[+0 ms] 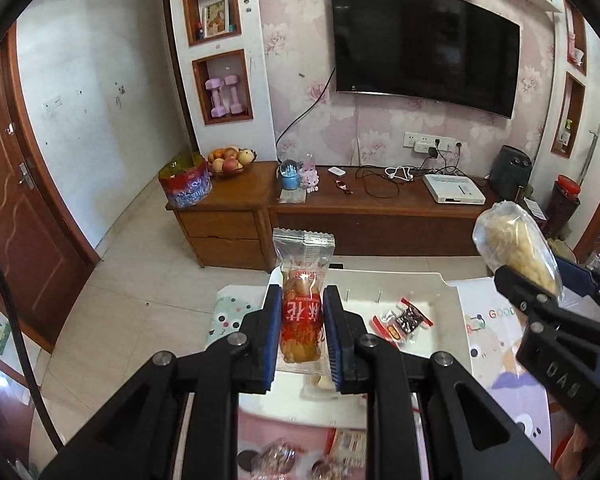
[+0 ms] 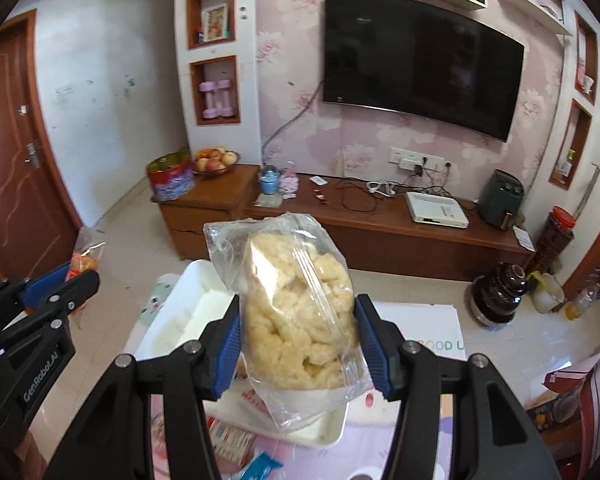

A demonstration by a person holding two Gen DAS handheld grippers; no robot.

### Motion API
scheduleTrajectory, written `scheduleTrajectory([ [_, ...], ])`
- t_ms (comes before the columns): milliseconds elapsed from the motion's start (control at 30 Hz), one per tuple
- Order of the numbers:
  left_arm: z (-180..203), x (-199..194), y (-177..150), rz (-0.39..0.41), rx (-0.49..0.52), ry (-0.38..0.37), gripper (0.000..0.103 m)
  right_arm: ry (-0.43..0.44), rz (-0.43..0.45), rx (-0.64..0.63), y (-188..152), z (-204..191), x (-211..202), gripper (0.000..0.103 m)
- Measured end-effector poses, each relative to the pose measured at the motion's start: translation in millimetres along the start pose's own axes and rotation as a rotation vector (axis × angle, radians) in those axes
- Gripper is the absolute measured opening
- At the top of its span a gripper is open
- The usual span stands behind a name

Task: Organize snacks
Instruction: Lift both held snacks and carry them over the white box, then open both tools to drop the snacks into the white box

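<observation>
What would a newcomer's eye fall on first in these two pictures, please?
Probably the two held snacks: the left gripper pinches a red-and-clear wrapped fried dough twist above the white plastic tray, and the right gripper clamps a clear bag of pale puffed snacks. Behind, a large black wall television dominates the floral wall.

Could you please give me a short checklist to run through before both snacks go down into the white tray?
1. Left tongs clamped on the red twist-snack packet: ok.
2. Right tongs clamped on the clear bag of puffed pieces: ok.
3. White tray has bare floor left: ok.
4. Small red-and-black packet already lies in the tray; avoid it: ok.
5. Bag seals intact: cannot tell.
</observation>
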State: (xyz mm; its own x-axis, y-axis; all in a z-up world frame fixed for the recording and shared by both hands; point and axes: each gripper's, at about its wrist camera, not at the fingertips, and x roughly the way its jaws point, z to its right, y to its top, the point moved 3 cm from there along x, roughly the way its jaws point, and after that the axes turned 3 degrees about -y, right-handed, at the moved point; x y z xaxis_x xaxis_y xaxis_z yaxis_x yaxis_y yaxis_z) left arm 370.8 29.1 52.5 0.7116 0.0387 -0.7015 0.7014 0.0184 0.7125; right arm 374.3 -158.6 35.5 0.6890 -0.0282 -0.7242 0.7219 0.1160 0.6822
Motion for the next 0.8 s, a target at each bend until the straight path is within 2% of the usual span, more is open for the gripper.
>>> scheduleTrajectory([
  [167, 9.6, 40.5, -5.2, -0.046, 0.017, 0.008, 0.019, -0.023, -0.04, 0.008, -0.2, -3.7, 36.8, 0.054],
  [433, 13.1, 84.7, -30.8, -0.127, 0.011, -0.001, 0.022, -0.026, -0.145, 0.017, -25.7, -8.3, 81.4, 0.054],
  [467, 14.0, 89.2, -33.9, -0.145, 0.017, -0.011, 0.036, -0.012, -0.17, 0.021, -30.0, -8.3, 86.8, 0.054],
  [500, 14.1, 92.4, -36.3, -0.16, 0.021, -0.018, 0.061, 0.001, -0.194, 0.03, -32.4, -7.8, 91.5, 0.054],
  [567, 13.5, 93.4, -39.7, -0.156, 0.027, -0.004, 0.086, 0.03, -0.229, 0.054, -38.0, -5.8, 97.2, 0.054],
  [633, 13.9, 90.4, -43.7, -0.129, 0.037, 0.003, 0.089, 0.051, -0.243, 0.082, -43.8, -2.1, 99.2, 0.054],
  [800, 15.8, 85.4, -56.0, -0.14, 0.059, -0.02, 0.09, 0.061, -0.247, 0.094, -49.9, 2.0, 91.7, 0.055],
])
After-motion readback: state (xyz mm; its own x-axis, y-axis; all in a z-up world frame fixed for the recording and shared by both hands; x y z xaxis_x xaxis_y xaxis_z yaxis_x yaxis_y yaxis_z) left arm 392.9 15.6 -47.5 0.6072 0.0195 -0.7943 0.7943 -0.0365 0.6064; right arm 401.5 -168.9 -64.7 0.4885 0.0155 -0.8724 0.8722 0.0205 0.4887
